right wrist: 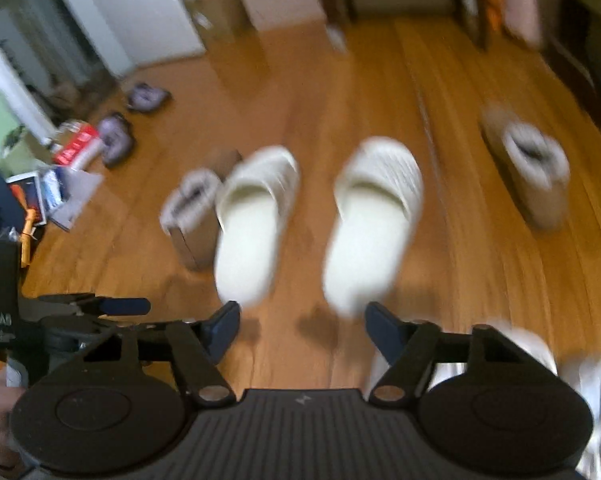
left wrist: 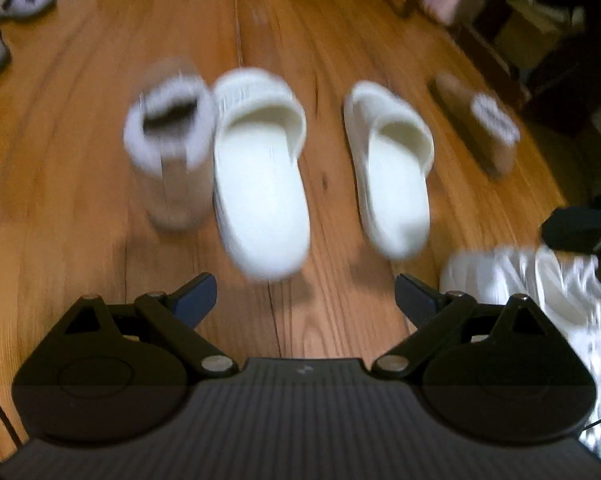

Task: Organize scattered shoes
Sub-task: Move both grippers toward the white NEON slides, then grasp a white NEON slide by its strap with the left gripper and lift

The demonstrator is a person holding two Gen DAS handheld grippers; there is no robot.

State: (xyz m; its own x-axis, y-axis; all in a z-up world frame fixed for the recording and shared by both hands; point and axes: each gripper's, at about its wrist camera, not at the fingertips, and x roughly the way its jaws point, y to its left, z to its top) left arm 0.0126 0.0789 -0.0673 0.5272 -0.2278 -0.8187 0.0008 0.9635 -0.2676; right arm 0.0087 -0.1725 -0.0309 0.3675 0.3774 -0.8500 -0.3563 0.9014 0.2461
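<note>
Wooden floor under white slippers, tan boots; left gripper and right gripper both spread, empty.

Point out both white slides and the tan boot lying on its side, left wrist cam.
left white slide (left wrist: 260, 200), left wrist view, footbed
right white slide (left wrist: 396, 192), left wrist view, footbed
tan boot (left wrist: 466, 120), left wrist view, shaft side

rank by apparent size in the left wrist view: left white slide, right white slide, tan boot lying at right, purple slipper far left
1. left white slide
2. right white slide, slightly smaller
3. tan boot
4. purple slipper

Fisheye and distance shrink the farther ones, so real sizes are unsure.
</note>
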